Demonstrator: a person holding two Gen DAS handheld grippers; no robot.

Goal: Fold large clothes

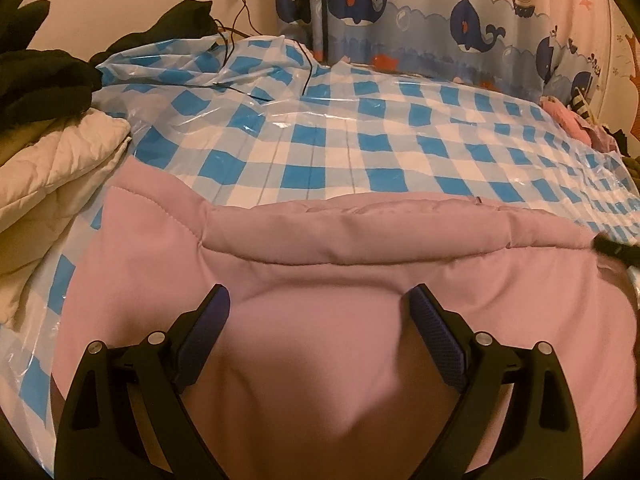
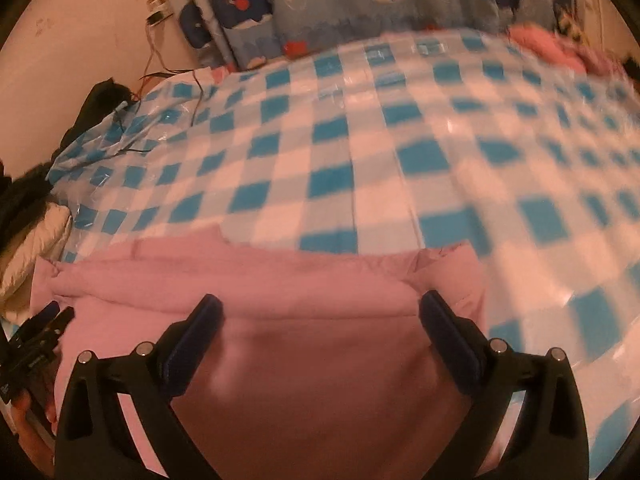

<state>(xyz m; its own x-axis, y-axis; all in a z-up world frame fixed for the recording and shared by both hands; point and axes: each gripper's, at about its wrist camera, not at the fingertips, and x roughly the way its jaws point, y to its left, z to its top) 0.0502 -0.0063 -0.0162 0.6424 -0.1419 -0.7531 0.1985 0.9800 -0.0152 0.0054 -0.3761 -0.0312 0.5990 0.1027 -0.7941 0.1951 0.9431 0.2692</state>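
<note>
**Pink coat spread under both spread grippers**

A glossy blue-and-white checked plastic sheet [image 1: 360,128] stretches ahead of both tools. The padded pink fabric garment [image 1: 320,280] lies directly beneath the left gripper [image 1: 316,300] and right gripper [image 2: 320,312], each gaping wide, holding nothing
</note>
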